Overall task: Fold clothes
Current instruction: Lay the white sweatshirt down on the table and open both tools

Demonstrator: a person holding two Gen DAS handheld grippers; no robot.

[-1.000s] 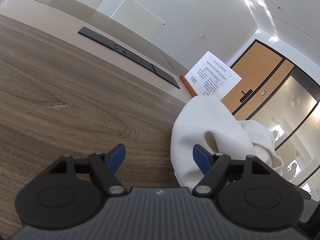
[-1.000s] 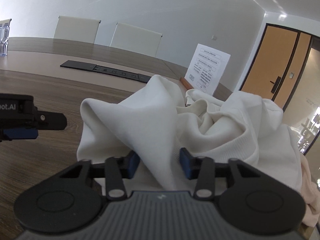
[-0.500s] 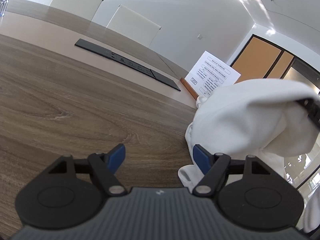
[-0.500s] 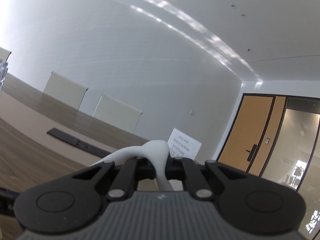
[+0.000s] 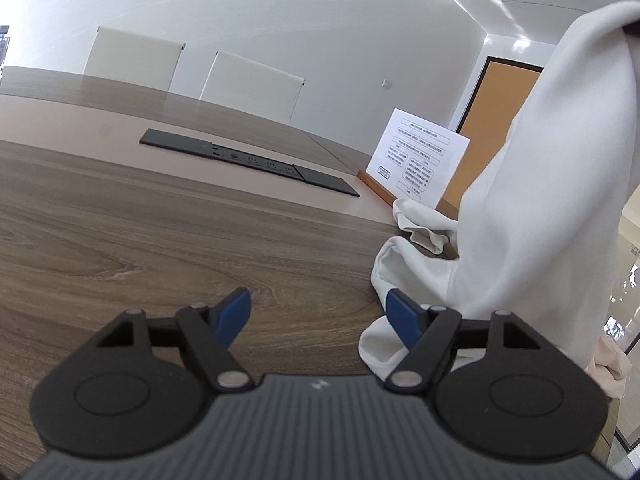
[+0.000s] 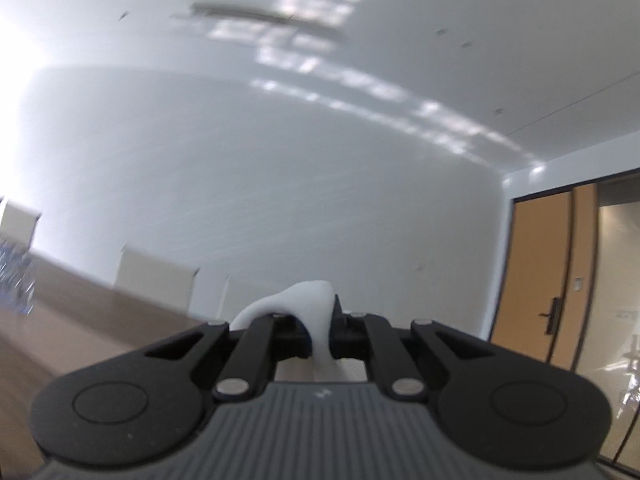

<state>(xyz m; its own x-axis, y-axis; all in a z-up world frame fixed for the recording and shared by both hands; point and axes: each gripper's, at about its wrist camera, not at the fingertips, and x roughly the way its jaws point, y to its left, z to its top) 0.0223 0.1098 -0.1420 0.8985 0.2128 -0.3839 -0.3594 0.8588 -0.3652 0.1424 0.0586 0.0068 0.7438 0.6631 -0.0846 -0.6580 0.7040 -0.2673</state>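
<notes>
A white garment [image 5: 520, 220] hangs in a tall drape at the right of the left wrist view, its lower folds resting on the wooden table [image 5: 160, 240]. My left gripper [image 5: 318, 304] is open just above the table, nothing between its blue pads; its right finger [image 5: 404, 316] stands close to the garment's bottom folds. In the right wrist view a bunched fold of the garment [image 6: 304, 300] sits pinched between the jaws of my right gripper [image 6: 320, 332], which is raised and points level at the wall. Its jaws are opening slightly with the cloth still between them.
A black socket strip [image 5: 248, 158] is set into the table's middle. A printed sheet [image 5: 418, 156] stands on a wooden holder beyond the garment. Two white chairs [image 5: 132, 60] line the far side. A pale peach cloth [image 5: 608, 364] lies at the right edge. An orange door [image 6: 540, 272] is at right.
My right gripper shut on a fold of the garment and lifted it high, so the cloth now hangs tall. My left gripper rolled a little and shifted slightly, still open.
</notes>
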